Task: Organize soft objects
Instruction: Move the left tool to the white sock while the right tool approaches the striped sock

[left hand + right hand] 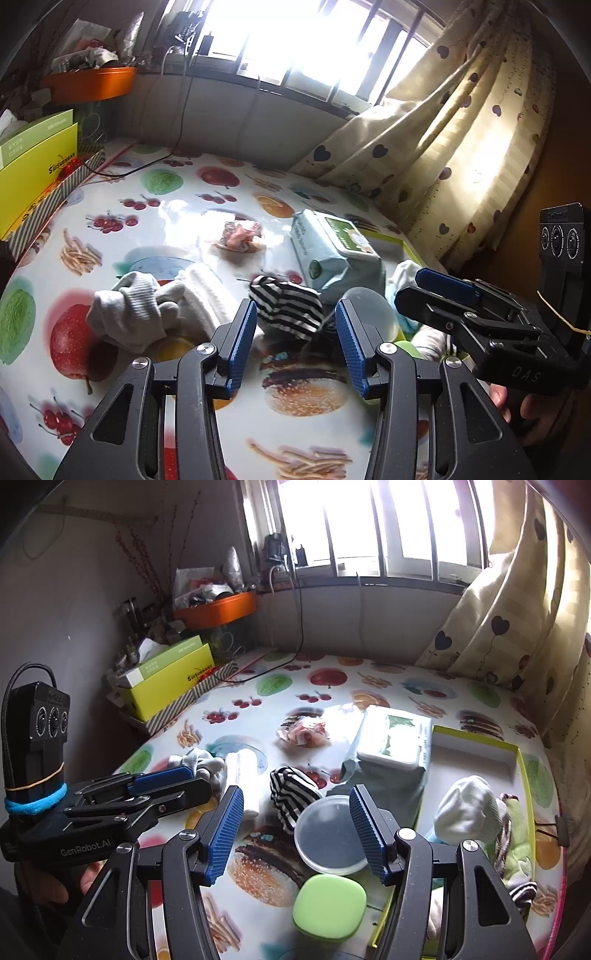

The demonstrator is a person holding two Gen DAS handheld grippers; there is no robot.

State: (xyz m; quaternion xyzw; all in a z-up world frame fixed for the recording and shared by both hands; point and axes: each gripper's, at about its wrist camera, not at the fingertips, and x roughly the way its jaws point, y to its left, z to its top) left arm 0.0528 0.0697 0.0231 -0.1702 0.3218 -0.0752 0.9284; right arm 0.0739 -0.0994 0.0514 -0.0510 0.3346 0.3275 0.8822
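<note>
A black-and-white striped sock (286,308) lies on the fruit-print table, just beyond my open, empty left gripper (295,343); it also shows in the right wrist view (291,794). Grey-white socks (129,314) and a folded white cloth (205,295) lie to its left. My right gripper (295,834) is open and empty above a clear round lid (328,834). A green-rimmed box (476,742) at the right holds a white sock (467,812) and green and striped cloth (513,834). Each gripper shows in the other's view: the right one (436,291), the left one (173,779).
A wet-wipes pack (391,746) lies beside the box. A small pink-filled bag (304,733) sits mid-table. A green rounded case (328,904) lies near the front. Yellow-green boxes (166,679) and an orange tray (218,609) stand at the back left. A curtain (517,609) hangs right.
</note>
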